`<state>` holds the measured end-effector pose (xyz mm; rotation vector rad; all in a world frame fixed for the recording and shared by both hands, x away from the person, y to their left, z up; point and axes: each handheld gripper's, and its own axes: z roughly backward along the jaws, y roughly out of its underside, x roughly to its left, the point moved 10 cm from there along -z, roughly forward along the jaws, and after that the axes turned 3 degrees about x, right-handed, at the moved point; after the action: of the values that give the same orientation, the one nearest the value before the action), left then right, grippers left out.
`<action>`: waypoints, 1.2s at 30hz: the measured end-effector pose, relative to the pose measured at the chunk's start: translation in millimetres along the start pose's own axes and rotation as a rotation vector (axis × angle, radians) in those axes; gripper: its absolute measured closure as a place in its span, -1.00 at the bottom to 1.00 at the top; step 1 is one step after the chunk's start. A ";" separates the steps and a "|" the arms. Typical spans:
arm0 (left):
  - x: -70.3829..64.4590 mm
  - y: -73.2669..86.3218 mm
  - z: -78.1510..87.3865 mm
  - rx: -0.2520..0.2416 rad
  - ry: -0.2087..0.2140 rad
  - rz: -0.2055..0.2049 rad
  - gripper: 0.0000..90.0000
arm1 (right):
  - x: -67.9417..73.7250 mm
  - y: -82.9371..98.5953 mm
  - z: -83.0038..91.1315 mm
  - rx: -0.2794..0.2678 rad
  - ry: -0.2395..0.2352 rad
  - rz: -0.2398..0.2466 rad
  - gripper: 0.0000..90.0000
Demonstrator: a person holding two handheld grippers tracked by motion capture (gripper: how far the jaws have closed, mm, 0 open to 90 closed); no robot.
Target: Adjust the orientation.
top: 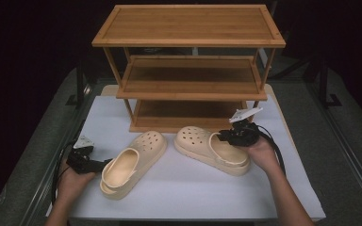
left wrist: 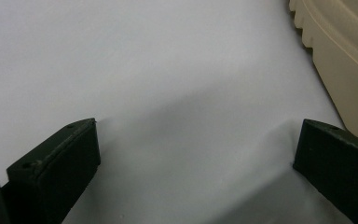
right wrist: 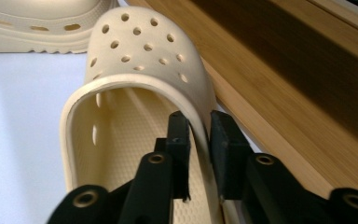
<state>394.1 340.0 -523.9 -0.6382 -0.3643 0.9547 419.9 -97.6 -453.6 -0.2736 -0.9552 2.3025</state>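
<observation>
A three-tier bamboo shoe rack (top: 188, 26) stands at the back of the white table mat (top: 193, 188), all three shelves bare. In front of the rack lie two cream perforated foam clogs. The right gripper (right wrist: 199, 133) pinches the side wall of the right clog (right wrist: 140, 60). The left gripper (left wrist: 196, 154) gapes wide over the mat beside the left clog (top: 132, 162), holding nothing.

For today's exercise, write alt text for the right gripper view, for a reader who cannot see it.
The right gripper has its two black jaws closed on the side wall of a cream clog, one jaw inside the shoe and one outside. A wooden shelf rack runs along the right, and a second clog lies behind on the white table.
</observation>
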 end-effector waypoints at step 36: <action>0.0 0.0 0.0 0.000 0.000 0.001 -1.00 | 66.6 11.6 6.4 0.055 0.066 0.016 0.85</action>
<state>394.1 340.0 -523.9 -0.6385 -0.3636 0.9552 359.6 -66.4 -454.1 -0.3330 -0.8582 2.3157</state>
